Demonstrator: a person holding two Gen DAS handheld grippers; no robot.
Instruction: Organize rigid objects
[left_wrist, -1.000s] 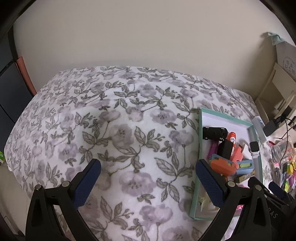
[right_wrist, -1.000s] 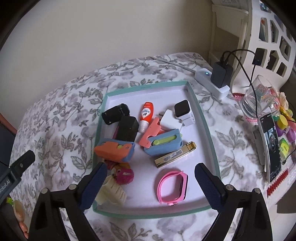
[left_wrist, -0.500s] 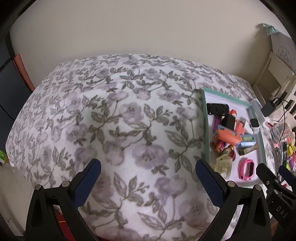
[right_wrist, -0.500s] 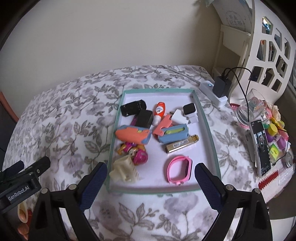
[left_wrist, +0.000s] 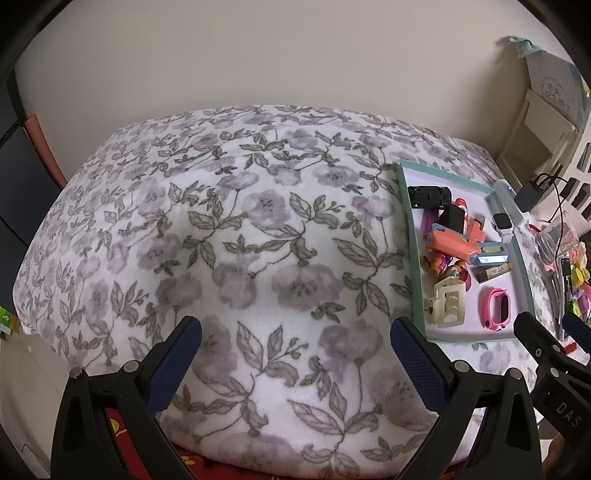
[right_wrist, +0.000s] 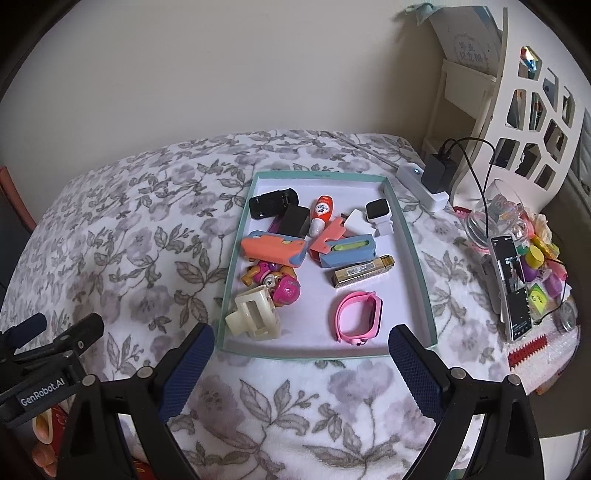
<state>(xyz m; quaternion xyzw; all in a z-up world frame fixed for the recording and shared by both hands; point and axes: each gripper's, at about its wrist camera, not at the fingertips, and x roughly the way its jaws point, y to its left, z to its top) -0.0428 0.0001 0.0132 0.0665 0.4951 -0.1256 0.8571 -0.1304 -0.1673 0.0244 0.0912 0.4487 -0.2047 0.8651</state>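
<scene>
Between both sets of jaws is nothing: the left gripper and right gripper hang spread wide over the flowery blanket. Beyond, the small toys and gadgets all lie in the tray. Sorting could be starting or done.

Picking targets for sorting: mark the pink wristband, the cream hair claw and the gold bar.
pink wristband (right_wrist: 360, 314), right wrist view, on its band.
cream hair claw (right_wrist: 255, 317), right wrist view, on its body.
gold bar (right_wrist: 360, 274), right wrist view, mid-length.
</scene>
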